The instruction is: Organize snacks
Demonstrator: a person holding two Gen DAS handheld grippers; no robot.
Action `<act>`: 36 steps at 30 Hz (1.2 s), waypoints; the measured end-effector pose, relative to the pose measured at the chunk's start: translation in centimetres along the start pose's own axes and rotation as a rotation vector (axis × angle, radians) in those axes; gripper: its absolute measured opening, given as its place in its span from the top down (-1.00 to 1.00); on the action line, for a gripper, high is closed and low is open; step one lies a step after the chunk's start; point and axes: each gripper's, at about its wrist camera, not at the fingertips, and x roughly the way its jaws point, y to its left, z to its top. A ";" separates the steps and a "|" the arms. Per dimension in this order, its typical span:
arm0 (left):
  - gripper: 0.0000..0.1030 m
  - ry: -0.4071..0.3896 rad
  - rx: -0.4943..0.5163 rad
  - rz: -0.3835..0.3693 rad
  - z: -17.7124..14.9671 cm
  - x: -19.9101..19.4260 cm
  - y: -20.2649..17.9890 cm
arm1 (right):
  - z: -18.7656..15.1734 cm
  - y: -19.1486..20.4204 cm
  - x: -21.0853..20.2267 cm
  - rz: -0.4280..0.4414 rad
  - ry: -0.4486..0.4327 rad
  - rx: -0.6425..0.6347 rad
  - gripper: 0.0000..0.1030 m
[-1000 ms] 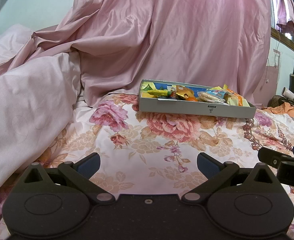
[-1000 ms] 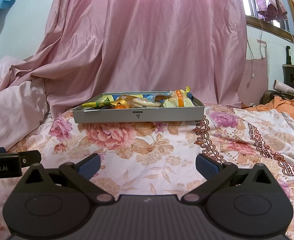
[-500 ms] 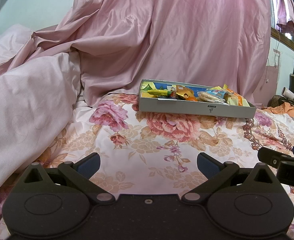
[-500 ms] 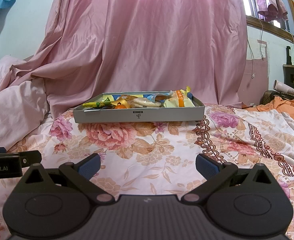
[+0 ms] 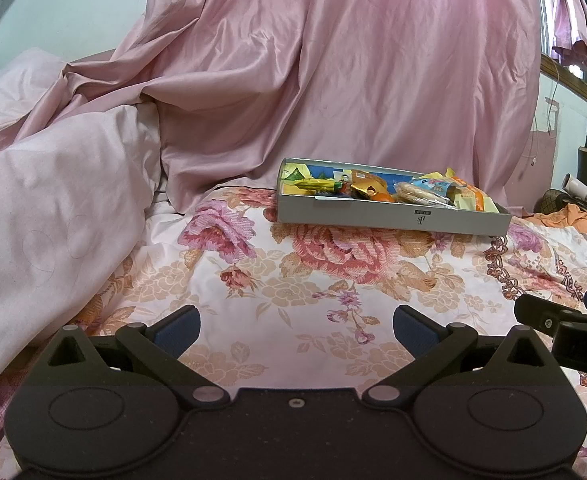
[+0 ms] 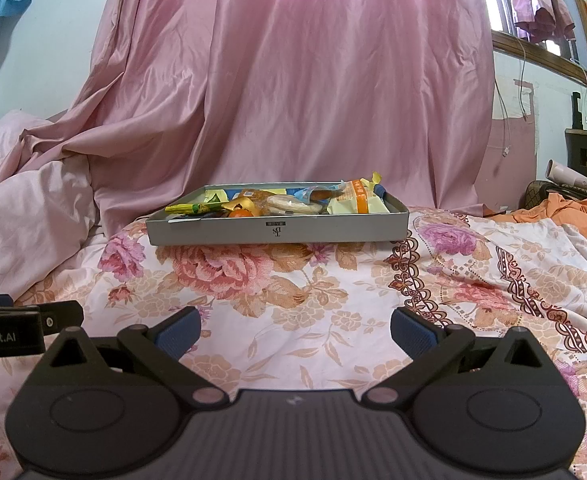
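A shallow grey box sits on the flowered bedspread, well ahead of both grippers. Inside it lie several snack packets: a yellow-green wrapper, an orange-and-cream bag, a round cracker pack and a small orange piece. My left gripper rests low over the bedspread, open and holding nothing. My right gripper is likewise open and bare. Each gripper shows at the edge of the other's view.
A pink satin sheet hangs behind the box. A pale pink duvet is heaped at the left. Orange cloth lies at the far right beside dark furniture. The flowered bedspread stretches between grippers and box.
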 end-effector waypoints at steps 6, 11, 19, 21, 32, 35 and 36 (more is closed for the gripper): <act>-0.99 0.000 0.001 -0.001 0.0 0.0 0.0 | 0.0 0.0 0.0 0.000 -0.001 0.000 -1.00; -0.99 0.000 0.001 -0.001 0.0 0.0 0.0 | 0.0 0.0 0.0 0.000 0.000 0.000 -1.00; -0.99 0.000 0.001 0.001 0.1 0.0 0.0 | 0.0 0.0 0.0 0.000 0.000 0.000 -1.00; -0.99 0.000 0.002 0.002 0.0 0.0 0.0 | 0.0 0.0 0.0 -0.001 0.000 0.000 -1.00; -0.99 0.007 0.001 -0.004 0.0 0.1 0.0 | 0.0 0.0 0.0 0.000 0.000 -0.001 -1.00; -0.98 0.009 0.005 -0.009 -0.1 0.0 -0.1 | 0.0 0.0 0.0 0.000 0.000 -0.001 -1.00; -0.99 0.010 0.005 -0.010 -0.1 0.0 0.0 | 0.0 0.0 0.0 -0.001 0.000 -0.001 -1.00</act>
